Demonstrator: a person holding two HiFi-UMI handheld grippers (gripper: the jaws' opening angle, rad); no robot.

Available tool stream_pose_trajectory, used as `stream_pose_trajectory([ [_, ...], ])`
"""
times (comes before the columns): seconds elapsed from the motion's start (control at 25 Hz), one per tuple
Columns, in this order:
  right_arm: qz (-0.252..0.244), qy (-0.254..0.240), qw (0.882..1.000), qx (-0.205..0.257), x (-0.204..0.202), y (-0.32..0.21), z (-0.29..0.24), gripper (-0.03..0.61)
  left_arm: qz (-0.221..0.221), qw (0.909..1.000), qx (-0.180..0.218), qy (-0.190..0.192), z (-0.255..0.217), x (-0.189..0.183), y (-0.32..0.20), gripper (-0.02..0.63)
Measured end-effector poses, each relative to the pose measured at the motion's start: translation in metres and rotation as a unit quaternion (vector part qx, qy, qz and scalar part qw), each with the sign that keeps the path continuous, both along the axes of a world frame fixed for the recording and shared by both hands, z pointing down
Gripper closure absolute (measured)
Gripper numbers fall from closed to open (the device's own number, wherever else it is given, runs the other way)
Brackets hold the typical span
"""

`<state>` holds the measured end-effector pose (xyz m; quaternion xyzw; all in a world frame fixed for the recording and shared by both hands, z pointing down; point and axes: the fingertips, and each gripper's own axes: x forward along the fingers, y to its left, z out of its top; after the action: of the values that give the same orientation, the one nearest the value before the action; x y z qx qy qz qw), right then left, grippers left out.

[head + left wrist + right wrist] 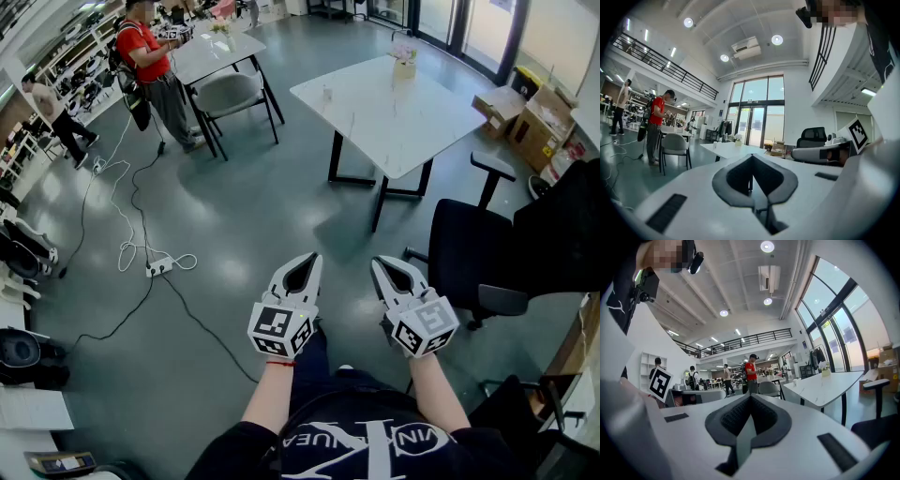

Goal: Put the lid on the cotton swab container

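Note:
I hold both grippers in front of my body, above the grey floor and well short of the white table. My left gripper has its jaws meeting at the tips, with nothing between them; the left gripper view shows the same closed tips. My right gripper is likewise shut and empty, its tips together in its own view. A small pale object stands on the table's left part, too small to identify. No lid can be made out.
A potted plant stands at the table's far corner. A black office chair is to my right, cardboard boxes beyond it. Cables and a power strip lie on the floor at left. A person in red stands by another table.

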<state>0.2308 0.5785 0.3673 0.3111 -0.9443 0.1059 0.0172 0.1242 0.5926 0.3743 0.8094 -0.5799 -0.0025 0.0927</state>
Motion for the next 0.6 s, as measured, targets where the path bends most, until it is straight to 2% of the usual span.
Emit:
stream_pose_trajectory([
  [0.36, -0.001, 0.011, 1.000, -0.009, -0.020, -0.061, 0.019, 0.577, 0.004, 1.0000, -0.008, 0.003, 0.015, -0.016, -0.065, 0.609],
  [0.6, 0.017, 0.014, 0.999, -0.031, -0.038, -0.122, 0.031, 0.577, -0.001, 0.9995, -0.027, 0.016, 0.030, -0.052, -0.120, 0.609],
])
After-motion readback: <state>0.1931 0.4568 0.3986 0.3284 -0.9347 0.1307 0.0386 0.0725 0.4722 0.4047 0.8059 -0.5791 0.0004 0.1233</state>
